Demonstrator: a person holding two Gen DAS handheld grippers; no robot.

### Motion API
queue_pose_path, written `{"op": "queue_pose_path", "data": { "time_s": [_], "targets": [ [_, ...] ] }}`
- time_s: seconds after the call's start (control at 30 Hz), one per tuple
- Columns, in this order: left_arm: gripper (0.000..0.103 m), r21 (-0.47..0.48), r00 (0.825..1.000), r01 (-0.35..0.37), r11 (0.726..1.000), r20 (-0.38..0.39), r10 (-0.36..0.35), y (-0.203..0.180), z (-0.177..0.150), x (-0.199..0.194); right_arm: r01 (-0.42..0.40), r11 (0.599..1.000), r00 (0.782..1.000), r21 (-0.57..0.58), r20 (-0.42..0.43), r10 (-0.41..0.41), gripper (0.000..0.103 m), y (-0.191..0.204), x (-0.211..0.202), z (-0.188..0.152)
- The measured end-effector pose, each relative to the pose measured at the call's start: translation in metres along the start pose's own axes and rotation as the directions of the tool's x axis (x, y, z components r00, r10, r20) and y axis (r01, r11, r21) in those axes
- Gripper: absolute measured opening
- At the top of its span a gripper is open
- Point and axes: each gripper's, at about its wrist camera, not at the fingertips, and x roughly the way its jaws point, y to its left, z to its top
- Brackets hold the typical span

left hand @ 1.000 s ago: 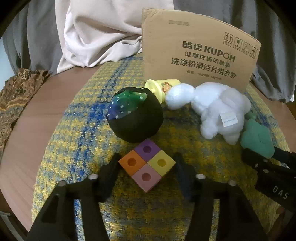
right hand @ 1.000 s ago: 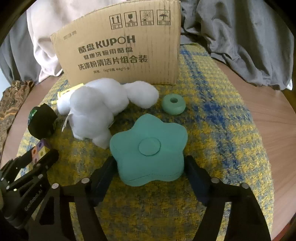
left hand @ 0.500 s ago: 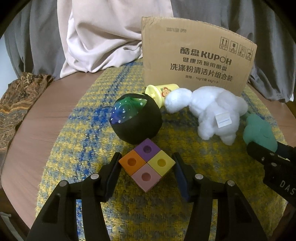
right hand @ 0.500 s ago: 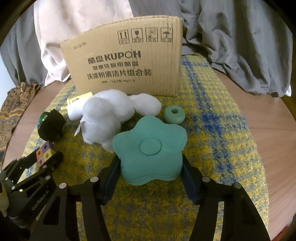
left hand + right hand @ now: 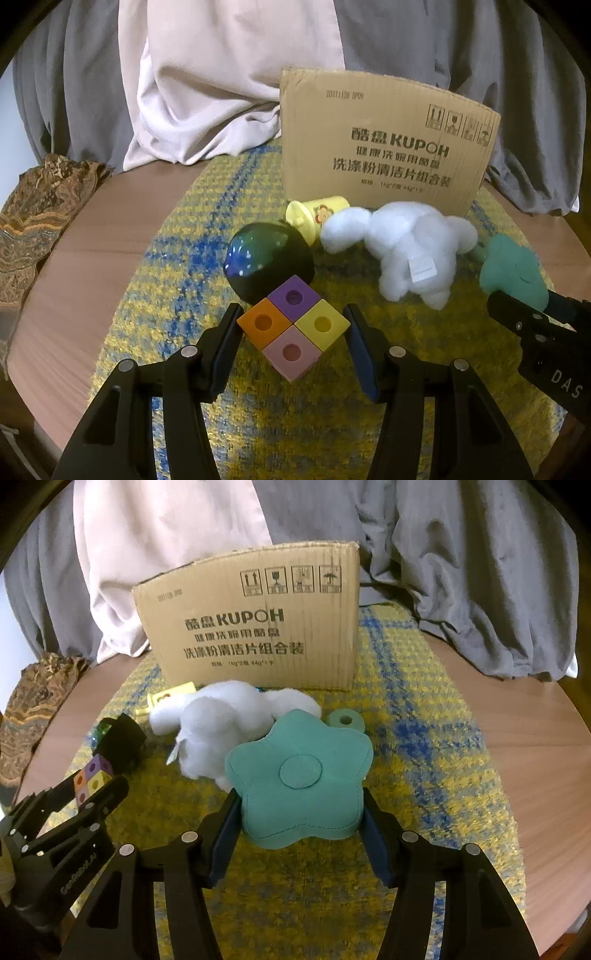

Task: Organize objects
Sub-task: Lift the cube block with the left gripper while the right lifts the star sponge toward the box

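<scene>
My left gripper (image 5: pixel 293 325) is shut on a four-colour block cube (image 5: pixel 293 326) and holds it above the yellow-blue mat (image 5: pixel 177 295). My right gripper (image 5: pixel 299 805) is shut on a teal star cushion (image 5: pixel 299 775), lifted off the mat. The cushion also shows in the left wrist view (image 5: pixel 513 269), and the cube in the right wrist view (image 5: pixel 90 777). A black ball with a green-blue patch (image 5: pixel 267 260), a yellow cup (image 5: pixel 317 216) on its side, a white plush toy (image 5: pixel 406 247) and a teal ring (image 5: pixel 345 720) lie on the mat.
A cardboard box (image 5: pixel 258 627) stands upright at the back of the mat. The round wooden table (image 5: pixel 535 738) has draped grey and cream cloth (image 5: pixel 221 92) behind it and a patterned brown cloth (image 5: pixel 37 221) at the left edge.
Both grippers have closed on their objects and risen. The cube and the star cushion have come up off the mat, and the views have pulled back from the box.
</scene>
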Motion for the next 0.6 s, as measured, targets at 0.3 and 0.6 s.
{"op": "queue_pose_path", "data": {
  "time_s": [0.3,0.6],
  "targets": [
    [0.054,0.004,0.999,0.003,1.000,0.040,-0.004,-0.003,0.012,-0.012,0.003,1.000,0.999,-0.002,0.039,-0.003,0.060,-0.001,-0.016,0.009],
    [0.054,0.009,0.996,0.007,1.000,0.086,-0.008,-0.005,0.030,-0.024,-0.001,1.000,0.996,-0.004,0.085,0.001,0.060,-0.001,-0.034,0.020]
  ]
}}
